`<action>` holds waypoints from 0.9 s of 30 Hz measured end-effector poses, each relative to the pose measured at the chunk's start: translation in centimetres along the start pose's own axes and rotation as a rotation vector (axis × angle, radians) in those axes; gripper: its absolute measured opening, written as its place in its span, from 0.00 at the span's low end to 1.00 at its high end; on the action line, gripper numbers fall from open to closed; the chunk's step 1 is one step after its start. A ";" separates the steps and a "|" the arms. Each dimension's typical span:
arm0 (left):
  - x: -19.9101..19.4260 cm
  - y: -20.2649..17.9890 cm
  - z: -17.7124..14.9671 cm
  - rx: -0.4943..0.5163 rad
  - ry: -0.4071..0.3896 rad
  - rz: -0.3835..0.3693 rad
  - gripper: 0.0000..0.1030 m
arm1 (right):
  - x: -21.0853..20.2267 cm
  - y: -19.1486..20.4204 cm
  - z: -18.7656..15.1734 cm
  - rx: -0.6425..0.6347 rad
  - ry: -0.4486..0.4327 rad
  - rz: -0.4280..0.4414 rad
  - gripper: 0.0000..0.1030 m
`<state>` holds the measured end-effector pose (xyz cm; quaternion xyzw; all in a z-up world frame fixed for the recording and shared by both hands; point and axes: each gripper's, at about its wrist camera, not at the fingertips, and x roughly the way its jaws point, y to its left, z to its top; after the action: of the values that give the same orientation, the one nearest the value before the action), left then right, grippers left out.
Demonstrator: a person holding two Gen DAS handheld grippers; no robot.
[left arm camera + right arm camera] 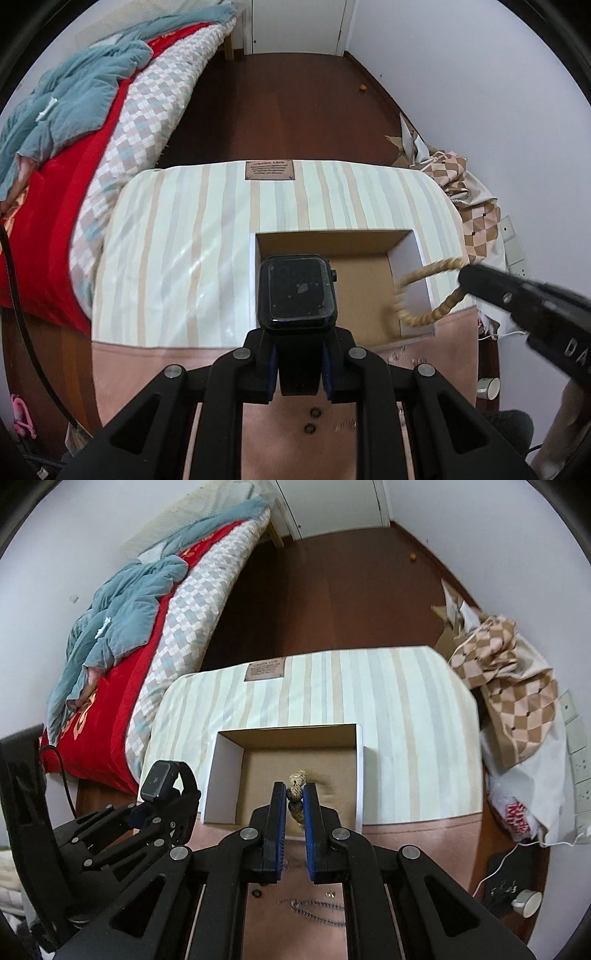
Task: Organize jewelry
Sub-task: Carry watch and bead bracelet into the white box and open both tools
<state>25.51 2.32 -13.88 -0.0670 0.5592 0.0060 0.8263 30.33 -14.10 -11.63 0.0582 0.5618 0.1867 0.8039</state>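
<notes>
My left gripper (298,360) is shut on the strap of a black smartwatch (297,290), held face up over the near left edge of an open cardboard box (332,242). My right gripper (295,795) is shut on a tan beaded bracelet (297,781), held above the box (288,731); the bracelet's loop (424,291) hangs blurred over the box's right side in the left wrist view. The watch and left gripper also show at the left of the right wrist view (162,775). Small rings (312,419) and a thin chain (314,908) lie on the pink mat near me.
The box sits on a striped cloth (177,236) over a small table with a pink mat (406,834) at its near edge. A bed with red and blue covers (66,147) stands left. Checkered cloth and bags (517,686) lie right, by a wall.
</notes>
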 end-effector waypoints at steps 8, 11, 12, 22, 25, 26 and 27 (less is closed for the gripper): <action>2.7 0.4 2.9 -0.024 0.054 -0.074 0.15 | 3.9 -0.8 2.0 0.016 0.060 0.053 0.09; 3.5 0.7 3.5 -0.057 0.092 -0.103 0.16 | 4.7 -0.8 2.4 0.006 0.089 0.074 0.10; 3.6 0.8 3.6 -0.068 0.097 -0.116 0.17 | 5.0 -0.8 2.6 0.006 0.100 0.080 0.10; 1.2 1.8 3.5 -0.068 0.019 -0.033 0.66 | 4.2 -1.6 2.1 -0.014 0.112 -0.007 0.57; 0.6 2.3 2.9 -0.064 0.000 0.017 0.72 | 3.7 -1.8 1.2 -0.034 0.096 -0.126 0.74; 0.5 2.4 2.5 -0.064 -0.007 0.041 0.81 | 3.6 -1.8 0.9 -0.041 0.091 -0.146 0.79; 0.3 2.6 2.1 -0.062 -0.014 0.064 0.85 | 3.6 -1.8 0.4 -0.043 0.083 -0.179 0.83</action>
<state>27.37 5.12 -13.68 -0.0748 0.5548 0.0501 0.8271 32.15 -14.42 -15.20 -0.0171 0.5935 0.1283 0.7943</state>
